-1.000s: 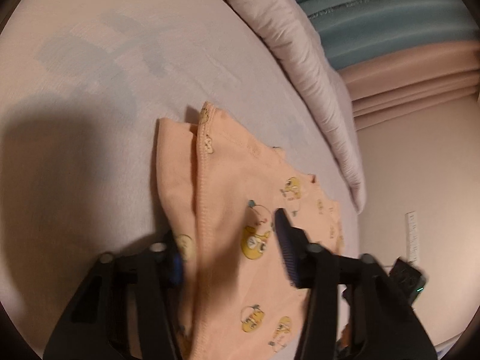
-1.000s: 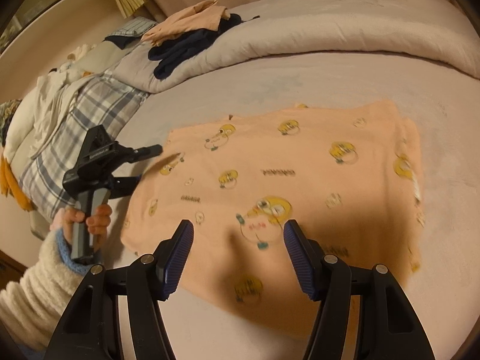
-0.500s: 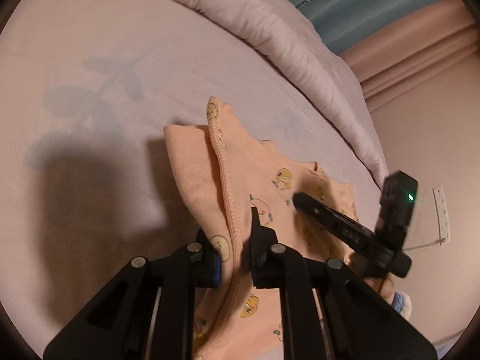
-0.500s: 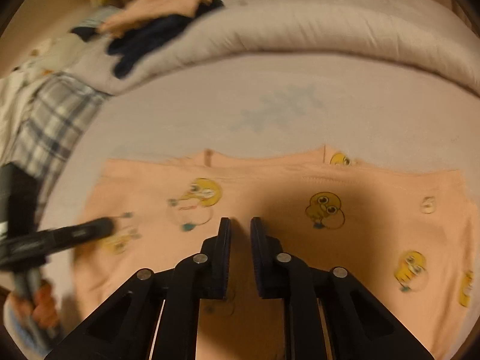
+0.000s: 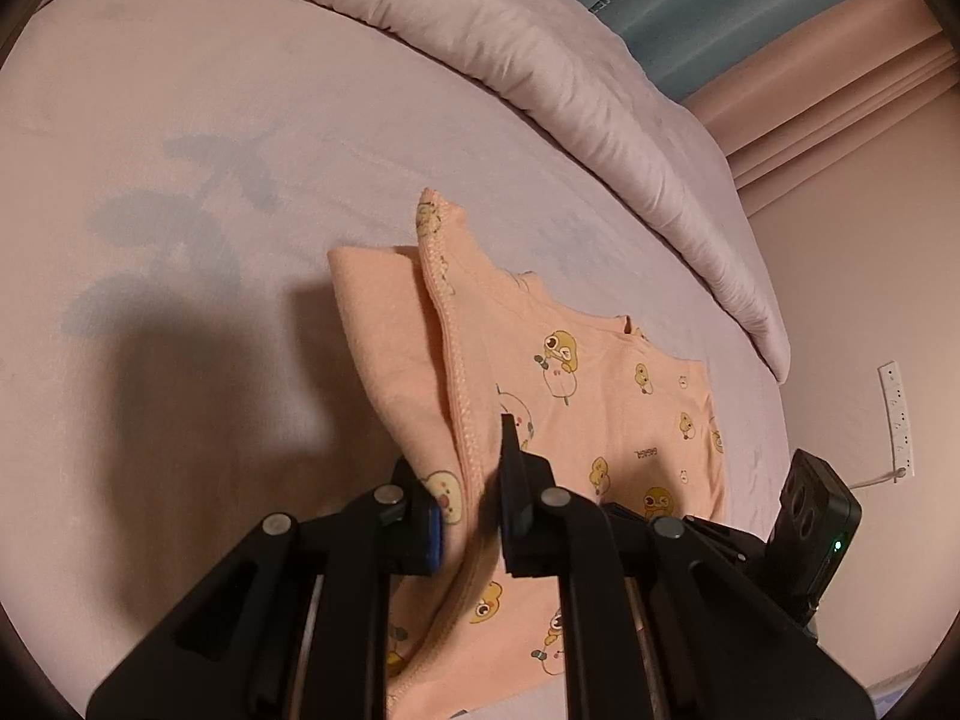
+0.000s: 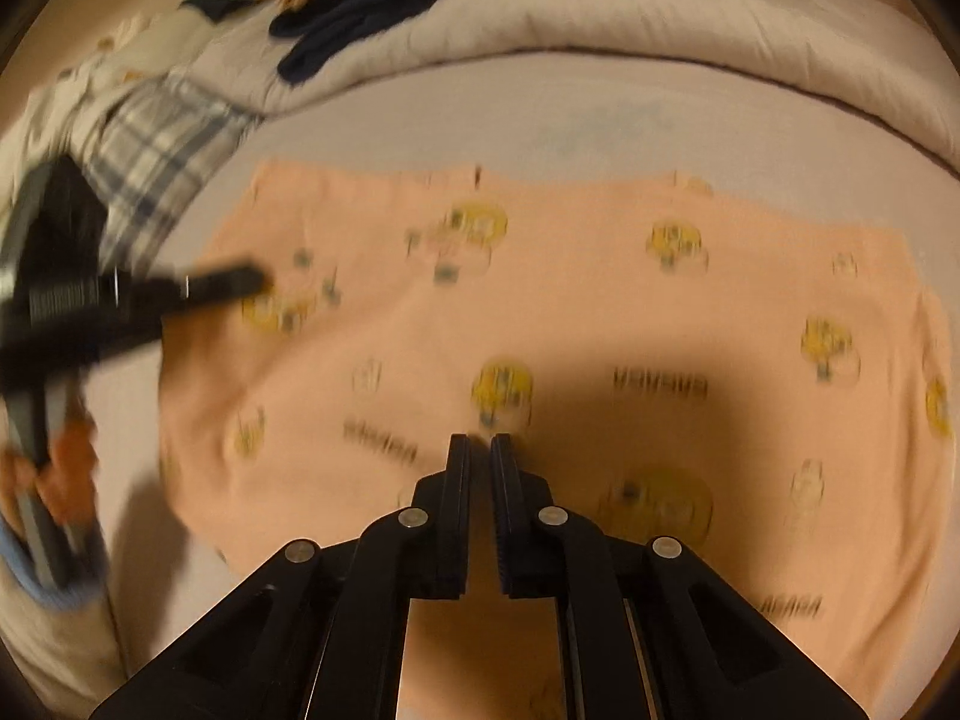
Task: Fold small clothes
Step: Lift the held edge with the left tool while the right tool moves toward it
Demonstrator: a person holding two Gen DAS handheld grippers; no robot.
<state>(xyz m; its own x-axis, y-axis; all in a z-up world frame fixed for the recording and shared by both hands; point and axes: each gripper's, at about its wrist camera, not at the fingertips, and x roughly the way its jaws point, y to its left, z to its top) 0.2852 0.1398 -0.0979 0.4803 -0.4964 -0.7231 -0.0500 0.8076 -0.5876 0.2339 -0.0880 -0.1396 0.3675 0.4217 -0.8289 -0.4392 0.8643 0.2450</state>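
The peach garment [image 6: 540, 312] lies spread on the bed [image 5: 180, 90], its long axis running left to right across the right wrist view, with its stitched hem at the left end; in the left wrist view that same hem climbs from the bottom centre up towards the middle of the frame. The left claw [image 5: 471, 498] is clamped on that hem, a fold of cloth pinched between its pads and lifted into a ridge; in the right wrist view it shows as a blurred dark shape at the left edge. The right claw [image 6: 477, 450] is closed to a thin slit in the lower centre of its frame, over the near long edge of the garment; whether it has cloth nipped at its tips I cannot tell, for the frame is blurred. The coming move, as I judge it, turns on this: the left claw holds the short end, so a fold would carry that end rightwards along the long axis, towards the far end at the right of the right wrist view.
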